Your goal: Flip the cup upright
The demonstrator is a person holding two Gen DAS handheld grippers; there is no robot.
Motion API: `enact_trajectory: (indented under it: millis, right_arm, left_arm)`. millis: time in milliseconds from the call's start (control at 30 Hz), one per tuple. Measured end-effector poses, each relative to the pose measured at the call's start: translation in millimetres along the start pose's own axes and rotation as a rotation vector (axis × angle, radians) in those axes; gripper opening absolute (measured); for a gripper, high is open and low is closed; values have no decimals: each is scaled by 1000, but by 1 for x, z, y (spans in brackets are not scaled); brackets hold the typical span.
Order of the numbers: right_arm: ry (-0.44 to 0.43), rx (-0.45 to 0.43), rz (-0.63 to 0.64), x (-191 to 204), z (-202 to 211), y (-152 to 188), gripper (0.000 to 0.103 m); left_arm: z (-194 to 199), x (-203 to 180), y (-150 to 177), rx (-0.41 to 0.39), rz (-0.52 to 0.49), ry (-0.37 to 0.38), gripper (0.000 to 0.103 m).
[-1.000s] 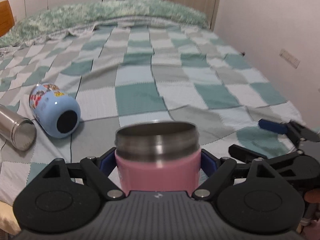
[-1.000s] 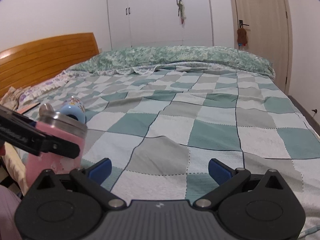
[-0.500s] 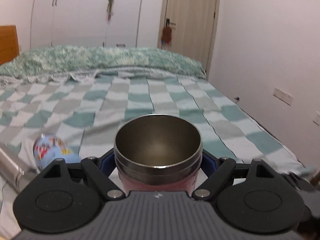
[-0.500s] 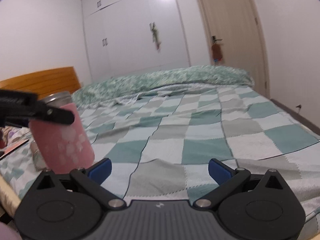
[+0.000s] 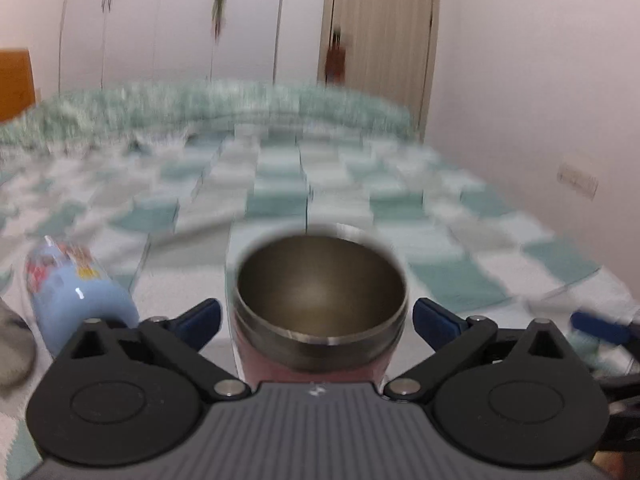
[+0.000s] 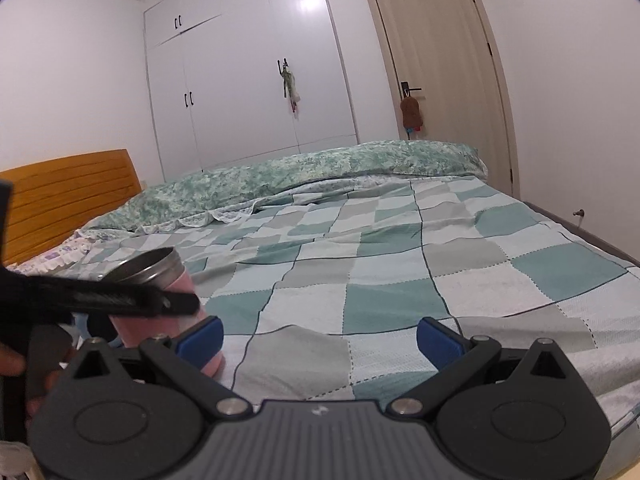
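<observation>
Two grippers showing: left gripper (image 5: 316, 316) spreading wide around the pink steel-lined cup (image 5: 320, 300), now mouth-up on the checkered bedspread (image 6: 380, 264), apparently releasing; right gripper (image 6: 320, 334) hovering beside the cup, wide, empty.

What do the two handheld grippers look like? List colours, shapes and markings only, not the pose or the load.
The left gripper and the right gripper look alike: a grey ribbed body bearing a small white logo, two round black discs at its sides, black angled linkage arms joined by silver pins, and blue pads on the fingers. No cables or sleeves show.
</observation>
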State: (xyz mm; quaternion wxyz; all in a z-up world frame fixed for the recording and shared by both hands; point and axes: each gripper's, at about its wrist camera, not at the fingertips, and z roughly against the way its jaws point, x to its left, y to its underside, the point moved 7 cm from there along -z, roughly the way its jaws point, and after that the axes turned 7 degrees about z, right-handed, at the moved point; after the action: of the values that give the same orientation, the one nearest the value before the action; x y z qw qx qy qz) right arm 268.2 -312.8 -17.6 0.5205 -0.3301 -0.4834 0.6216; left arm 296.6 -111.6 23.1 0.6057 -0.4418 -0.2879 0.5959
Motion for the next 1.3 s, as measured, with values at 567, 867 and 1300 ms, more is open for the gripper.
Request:
enact_trajectory:
  millis: [567, 867, 1300]
  right_arm:
    - [-31, -93, 109, 41, 60, 4, 103]
    - [-33, -135, 208, 76, 108, 22, 103]
    - [72, -266, 333, 92, 136, 41, 103]
  left_arm:
    - [187, 65, 18, -309, -59, -91, 103]
    - [209, 98, 71, -353, 58, -185, 103]
    - [210, 75, 99, -494, -86, -231, 103]
